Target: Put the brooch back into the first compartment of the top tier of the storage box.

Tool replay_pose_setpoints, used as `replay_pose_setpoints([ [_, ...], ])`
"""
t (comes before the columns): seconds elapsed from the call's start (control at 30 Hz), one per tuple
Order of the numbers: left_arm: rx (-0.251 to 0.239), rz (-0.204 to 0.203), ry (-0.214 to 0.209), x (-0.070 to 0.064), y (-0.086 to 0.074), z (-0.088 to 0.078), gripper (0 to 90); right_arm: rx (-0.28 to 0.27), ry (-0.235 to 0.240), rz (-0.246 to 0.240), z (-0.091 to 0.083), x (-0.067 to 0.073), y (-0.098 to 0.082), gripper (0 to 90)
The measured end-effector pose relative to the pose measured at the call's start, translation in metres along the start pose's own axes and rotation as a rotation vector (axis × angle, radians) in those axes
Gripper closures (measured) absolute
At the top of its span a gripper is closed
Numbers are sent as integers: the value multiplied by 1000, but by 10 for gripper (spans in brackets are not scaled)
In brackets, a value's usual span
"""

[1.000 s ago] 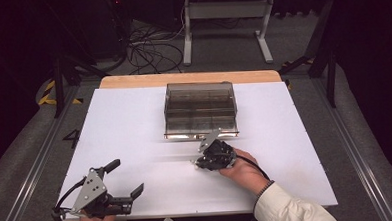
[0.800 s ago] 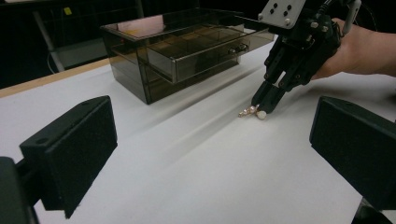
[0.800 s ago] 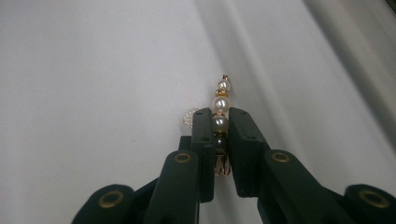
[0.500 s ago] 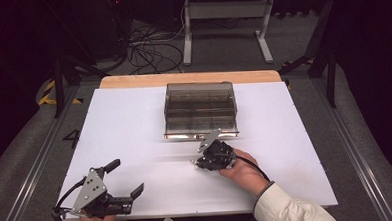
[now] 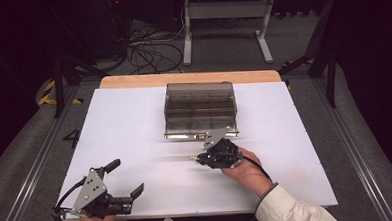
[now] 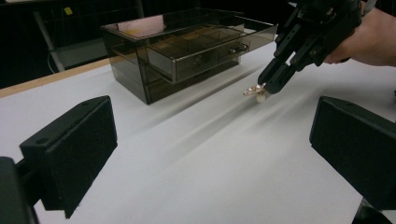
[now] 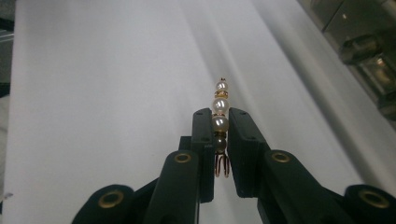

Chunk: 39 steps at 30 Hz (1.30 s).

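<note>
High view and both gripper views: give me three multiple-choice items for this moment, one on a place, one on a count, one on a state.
1. Where does the smoky transparent plastic drawer box stand?
A. on the far middle of the white table
B. at the table's near left corner
C. on the floor

2. How many white pearls of the gold-wired pearl hair clip stick out past or between the right gripper pads?
A. one
B. three
C. six

3. How is the left gripper?
A. shut on the clip
B. shut on the drawer
C. open, holding nothing

Answers:
1. A, since the high view shows the box near the table's far edge, about midway across.
2. B, since the right gripper view shows three white pearls in a row.
3. C, since the left gripper view shows its pads far apart over bare table.
</note>
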State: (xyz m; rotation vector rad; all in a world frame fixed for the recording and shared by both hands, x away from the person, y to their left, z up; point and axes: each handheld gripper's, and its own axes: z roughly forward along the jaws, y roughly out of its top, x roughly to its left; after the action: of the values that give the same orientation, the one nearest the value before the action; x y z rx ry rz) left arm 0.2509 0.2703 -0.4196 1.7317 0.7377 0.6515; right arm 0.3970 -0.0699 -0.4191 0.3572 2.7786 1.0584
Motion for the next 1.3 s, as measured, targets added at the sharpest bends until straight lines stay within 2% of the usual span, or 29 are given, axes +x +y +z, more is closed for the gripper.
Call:
replay_pose_setpoints([
  [0.57, -5, -2, 2, 0, 0, 0, 15, -113, -12, -25, -26, 8, 10, 816],
  [1.3, -3, -3, 0, -1, 0, 0, 15, -170, -39, -65, -49, 13, 32, 815],
])
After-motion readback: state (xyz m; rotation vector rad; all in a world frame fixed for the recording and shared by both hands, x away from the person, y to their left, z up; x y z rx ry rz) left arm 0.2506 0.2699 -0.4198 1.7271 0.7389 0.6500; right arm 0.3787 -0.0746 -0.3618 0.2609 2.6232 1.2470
